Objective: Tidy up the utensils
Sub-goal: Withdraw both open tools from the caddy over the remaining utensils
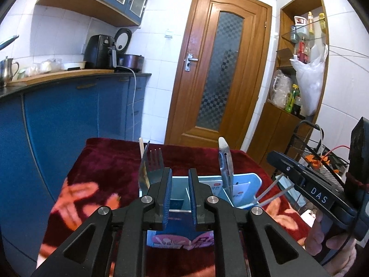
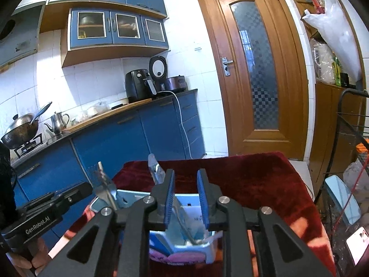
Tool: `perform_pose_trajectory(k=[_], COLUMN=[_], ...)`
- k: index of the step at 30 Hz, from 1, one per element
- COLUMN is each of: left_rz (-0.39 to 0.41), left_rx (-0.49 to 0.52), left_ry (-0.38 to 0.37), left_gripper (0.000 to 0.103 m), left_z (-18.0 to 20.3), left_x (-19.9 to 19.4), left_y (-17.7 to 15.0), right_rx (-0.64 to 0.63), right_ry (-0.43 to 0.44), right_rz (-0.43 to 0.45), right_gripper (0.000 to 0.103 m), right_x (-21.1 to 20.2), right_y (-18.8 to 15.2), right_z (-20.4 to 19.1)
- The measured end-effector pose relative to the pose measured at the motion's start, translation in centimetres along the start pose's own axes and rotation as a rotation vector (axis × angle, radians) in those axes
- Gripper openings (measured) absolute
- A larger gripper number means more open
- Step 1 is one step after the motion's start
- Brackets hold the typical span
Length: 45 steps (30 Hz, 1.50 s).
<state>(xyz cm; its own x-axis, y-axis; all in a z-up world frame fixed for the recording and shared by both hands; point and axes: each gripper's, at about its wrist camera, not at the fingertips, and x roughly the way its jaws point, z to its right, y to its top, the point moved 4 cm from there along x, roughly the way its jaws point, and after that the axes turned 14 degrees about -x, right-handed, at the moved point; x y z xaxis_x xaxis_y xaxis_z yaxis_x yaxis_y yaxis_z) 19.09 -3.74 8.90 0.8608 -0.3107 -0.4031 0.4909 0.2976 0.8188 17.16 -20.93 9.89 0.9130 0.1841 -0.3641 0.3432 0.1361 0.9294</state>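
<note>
Kitchen w/ white tiled walls, blue cupboards (image 2: 120,143) along left side, wooden door (image 1: 216,69) w/ frosted glass straight ahead. Tall wooden shelf (image 1: 302,53) at right, crammed w/ bottles and a white plastic bag (image 1: 310,83). Wire cart (image 1: 322,152) beside it, near the right edge of the surface.

Dark red patterned cloth (image 1: 103,161) over the surface, nearest. Light blue holder (image 1: 251,180) on the cloth, split into compartments, partly hidden behind gripper fingers in both views. Fork (image 1: 155,161) standing tines up in holder's left part, next to a flat blade-like piece and a pale stick; exact compartment hard to tell. Pale-handled utensil (image 1: 224,159) upright further right in holder; type unclear. Printed packets in the right compartments.

Counter beyond: black air fryer (image 2: 138,85), rice cooker (image 2: 176,83) w/ lid up, white cord hanging down the cupboard front. Steel pot (image 2: 57,121) and wok (image 2: 20,131) on the stove, far left.

Left hand-held gripper (image 1: 180,195) slightly spread, nothing between pads, holder's middle right behind the gap. Right hand-held gripper (image 2: 186,202) also a bit spread, nothing pinched, over holder's right part. Each gripper seen at edge of other's view, fingers of a hand (image 1: 322,237) wrapped round its grip.
</note>
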Motion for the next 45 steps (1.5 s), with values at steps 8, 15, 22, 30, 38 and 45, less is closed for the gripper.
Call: perform_pose_trajectory(k=[8, 15, 22, 30, 38, 45], left_rz=[-0.010, -0.033, -0.084, -0.147, -0.206, -0.260], left_rx=[-0.007, 0.000, 0.013, -0.018, -0.061, -0.097], left_ry=[0.000, 0.004, 0.005, 0.019, 0.057, 0.083], left_gripper=[0.016, 0.016, 0.016, 0.016, 0.016, 0.016], left_z=[0.0, -0.1, 0.0, -1.6, -4.0, -5.6], left_x=[-3.1, -5.7, -7.4, -8.3, -8.0, -7.2], left_y=[-0.4, -1.6, -3.5, -5.9, -8.3, -10.5], right_rx=[0.002, -0.020, -0.030, 0.000, 0.067, 0.102], right_ry=[0.031, 0.043, 0.048, 0.063, 0.098, 0.119], right_rz=[0.012, 0.005, -0.037, -0.101, -0.188, -0.281], right_gripper=[0.023, 0.024, 0.025, 0.026, 0.027, 0.029], right_x=[-3.4, -6.4, -8.4, -9.1, -8.6, -7.0], right_y=[-0.1, -0.5, -2.2, -5.6, -8.8, -11.5], right_z=[-1.0, -2.0, -3.2, -3.9, -4.5, -5.0])
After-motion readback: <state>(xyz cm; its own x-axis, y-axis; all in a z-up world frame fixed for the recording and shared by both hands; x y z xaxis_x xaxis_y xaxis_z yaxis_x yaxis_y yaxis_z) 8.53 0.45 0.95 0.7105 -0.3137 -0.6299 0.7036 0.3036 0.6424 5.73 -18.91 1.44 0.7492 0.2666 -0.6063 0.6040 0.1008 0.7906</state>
